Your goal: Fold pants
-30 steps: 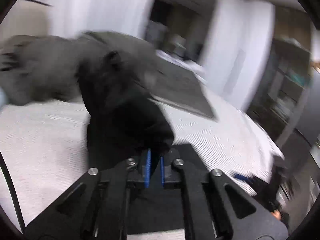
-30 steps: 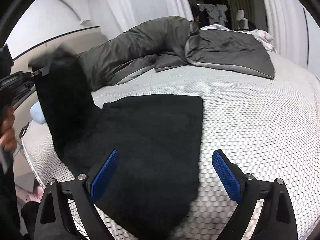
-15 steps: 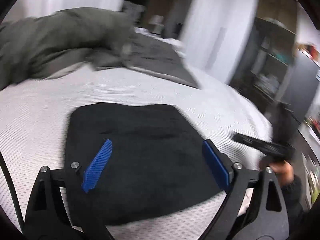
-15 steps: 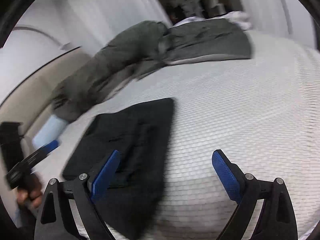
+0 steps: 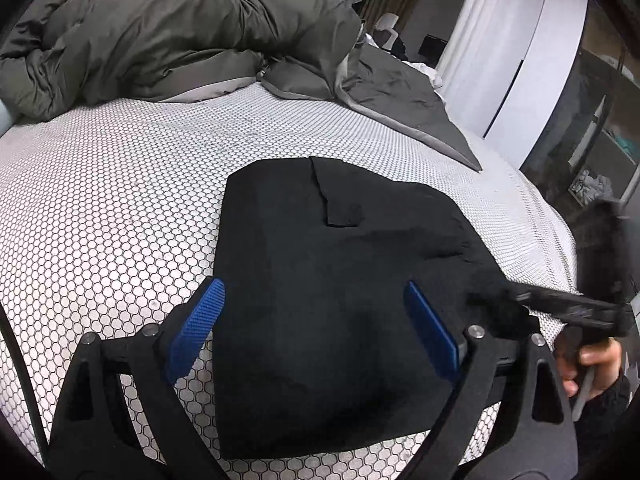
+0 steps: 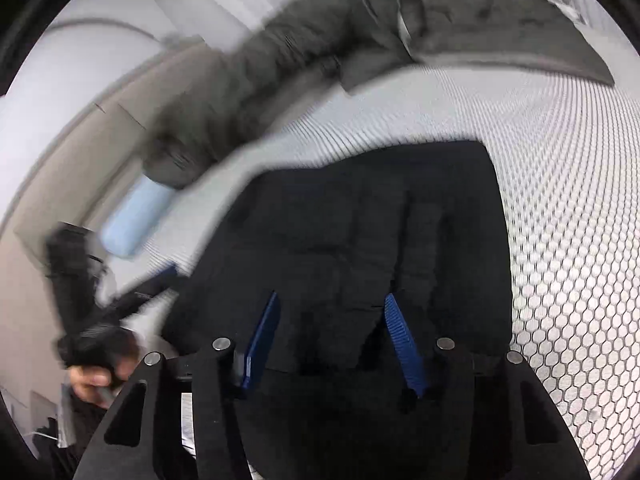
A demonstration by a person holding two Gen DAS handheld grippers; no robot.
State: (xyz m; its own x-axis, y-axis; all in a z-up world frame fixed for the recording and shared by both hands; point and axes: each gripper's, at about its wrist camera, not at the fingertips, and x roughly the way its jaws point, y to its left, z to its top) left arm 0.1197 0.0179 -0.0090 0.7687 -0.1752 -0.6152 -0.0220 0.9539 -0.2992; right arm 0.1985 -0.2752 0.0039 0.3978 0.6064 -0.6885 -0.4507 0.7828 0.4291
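Your left gripper (image 5: 314,340) is hovering with its blue pads spread wide over the near edge of the folded black pants (image 5: 332,280), which are lying flat on the honeycomb-patterned mattress (image 5: 112,208). Your right gripper (image 6: 332,344) is standing parted above the pants' edge, gripping nothing.

- No text, label, brand, number or sign can be read in either view.
- The black pants (image 5: 340,280) show plain fabric with no legible tag or print.
- The honeycomb-patterned bed cover (image 5: 100,220) carries only its pattern, no lettering.
- A small white patch at the bottom left of the right wrist view, beneath the right tool (image 6: 332,344), is too blurred to tell whether it bears writing.
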